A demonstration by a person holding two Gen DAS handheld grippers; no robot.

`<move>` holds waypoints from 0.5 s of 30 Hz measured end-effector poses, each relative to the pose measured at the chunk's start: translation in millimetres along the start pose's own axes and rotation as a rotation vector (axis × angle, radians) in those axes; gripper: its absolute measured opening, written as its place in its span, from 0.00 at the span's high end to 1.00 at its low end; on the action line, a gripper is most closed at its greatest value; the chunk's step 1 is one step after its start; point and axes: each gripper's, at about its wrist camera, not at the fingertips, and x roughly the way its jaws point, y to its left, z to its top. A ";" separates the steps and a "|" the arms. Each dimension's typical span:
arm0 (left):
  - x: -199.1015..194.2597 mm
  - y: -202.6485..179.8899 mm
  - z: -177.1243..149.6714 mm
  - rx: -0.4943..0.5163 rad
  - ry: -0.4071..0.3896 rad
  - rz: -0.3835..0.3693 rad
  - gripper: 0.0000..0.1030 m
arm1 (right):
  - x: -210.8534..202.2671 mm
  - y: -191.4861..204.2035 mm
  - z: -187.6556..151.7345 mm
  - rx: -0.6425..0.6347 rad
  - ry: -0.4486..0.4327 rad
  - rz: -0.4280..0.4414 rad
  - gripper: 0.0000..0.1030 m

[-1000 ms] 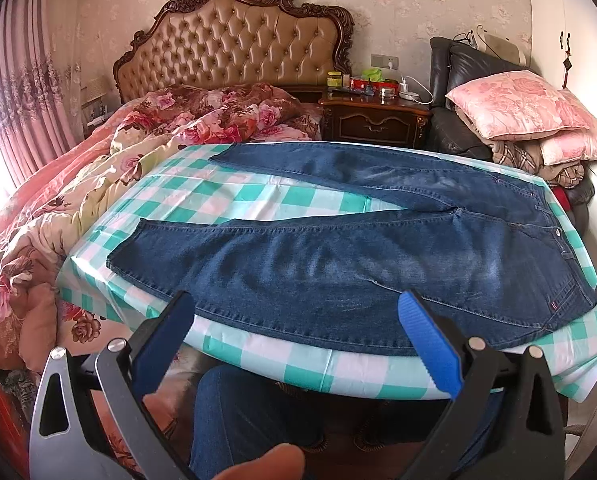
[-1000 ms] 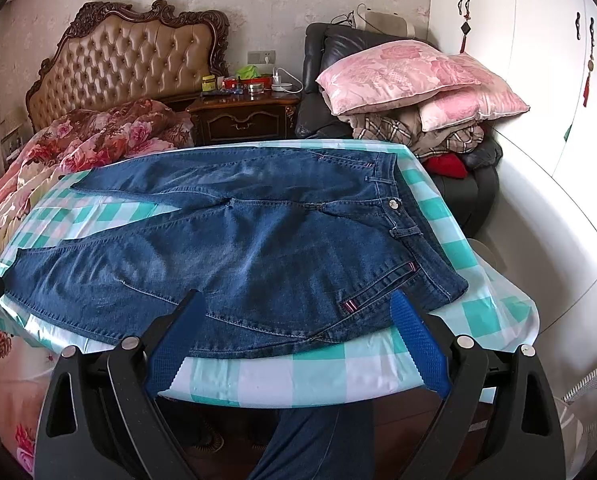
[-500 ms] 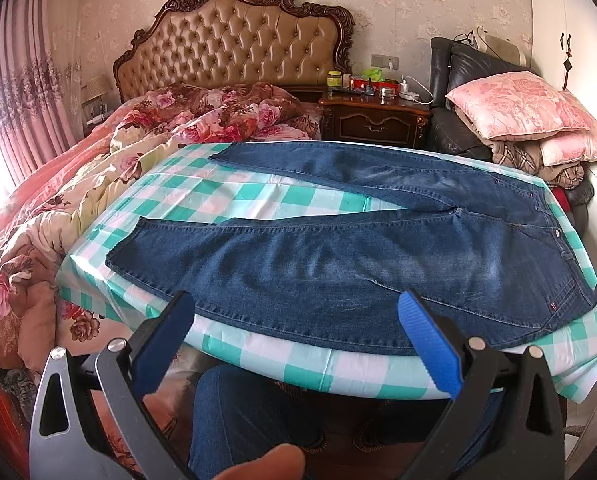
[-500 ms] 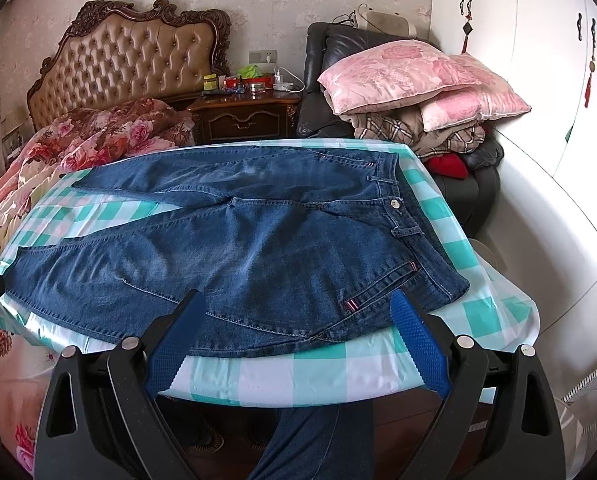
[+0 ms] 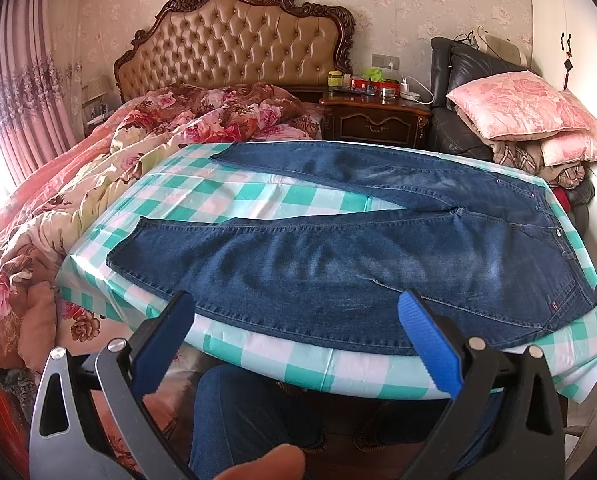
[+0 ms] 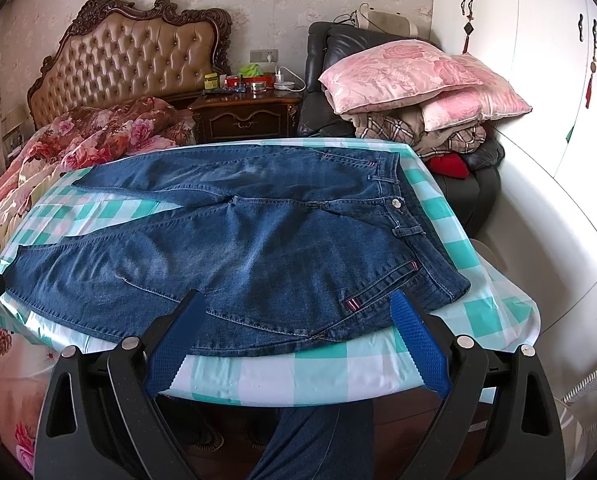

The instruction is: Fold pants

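1. Jeans (image 5: 338, 256) lie flat on the checked table (image 5: 258, 200), long axis running left to right: waistband (image 6: 410, 216) at the right, hems at the left.
2. The legs splay apart, a wedge of bare cloth between them; the near leg hugs the table's near edge.
3. Left gripper (image 5: 294, 320) hangs just short of the near edge, jaws wide, nothing held.
4. Right gripper (image 6: 298, 320) likewise, spread wide by the near hip pocket, clear of the denim.
5. The bed (image 5: 98, 168) crowds the left side; the pillows (image 6: 410, 76) sit far right.
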 end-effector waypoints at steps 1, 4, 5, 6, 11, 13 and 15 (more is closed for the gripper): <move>0.1 0.3 0.0 -0.001 0.000 -0.001 0.01 | 0.2 -0.1 0.2 0.001 0.000 0.001 0.13; 0.2 0.0 0.0 -0.001 0.000 0.000 0.01 | 0.2 -0.1 0.3 0.000 0.000 0.001 0.13; 0.2 0.2 0.0 -0.001 0.000 -0.001 0.01 | 0.2 -0.2 0.4 0.000 0.000 0.001 0.13; 0.1 -0.2 0.1 -0.002 0.000 -0.001 0.01 | 0.2 -0.2 0.4 0.001 0.000 0.001 0.13; -0.1 -0.8 0.5 -0.001 0.000 -0.001 0.01 | 0.3 -0.1 0.3 0.001 0.001 0.002 0.13; 0.1 0.1 -0.1 -0.002 0.000 -0.001 0.01 | 0.2 -0.1 0.1 0.001 0.001 0.003 0.13; 0.0 -0.5 -0.1 0.001 -0.002 0.000 0.01 | 0.2 0.1 0.1 0.000 0.000 0.002 0.13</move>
